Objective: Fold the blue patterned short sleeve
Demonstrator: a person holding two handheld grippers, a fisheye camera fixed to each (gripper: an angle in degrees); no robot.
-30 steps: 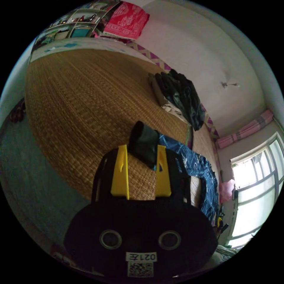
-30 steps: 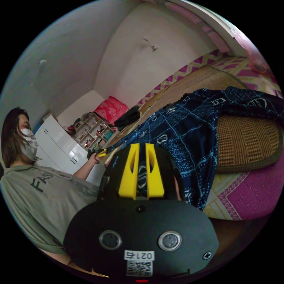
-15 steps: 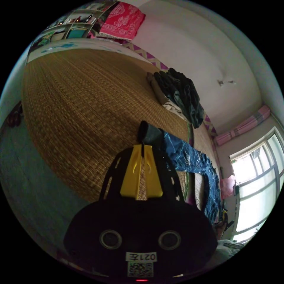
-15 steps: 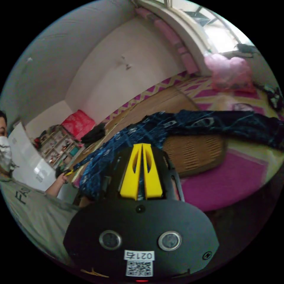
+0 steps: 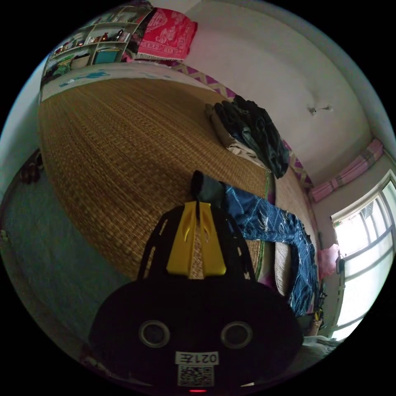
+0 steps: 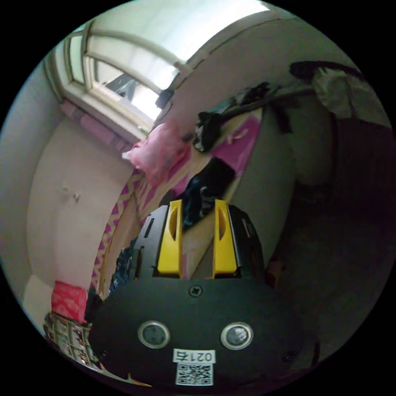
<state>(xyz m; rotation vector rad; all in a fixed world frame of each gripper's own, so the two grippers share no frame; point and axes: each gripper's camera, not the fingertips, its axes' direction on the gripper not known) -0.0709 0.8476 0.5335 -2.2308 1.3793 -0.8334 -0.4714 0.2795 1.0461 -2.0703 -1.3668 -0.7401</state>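
Note:
In the left gripper view the blue patterned shirt trails across the woven mat toward the window. My left gripper is shut on the shirt's dark bunched end, which sticks out just past the yellow tips. In the right gripper view my right gripper stands open, its yellow jaws well apart with nothing pressed between them. A dark blue part of the shirt lies just beyond its tips on the bed edge. More of the shirt shows to the left of the gripper body.
A pile of dark clothes lies on the mat's far side by the wall. A red cloth and shelves stand beyond the mat. A pink bag sits below the window. The dark floor is right of the bed.
My left gripper went from open to shut on the shirt's dark end. My right gripper opened and let go of the shirt, and its view swung toward the window.

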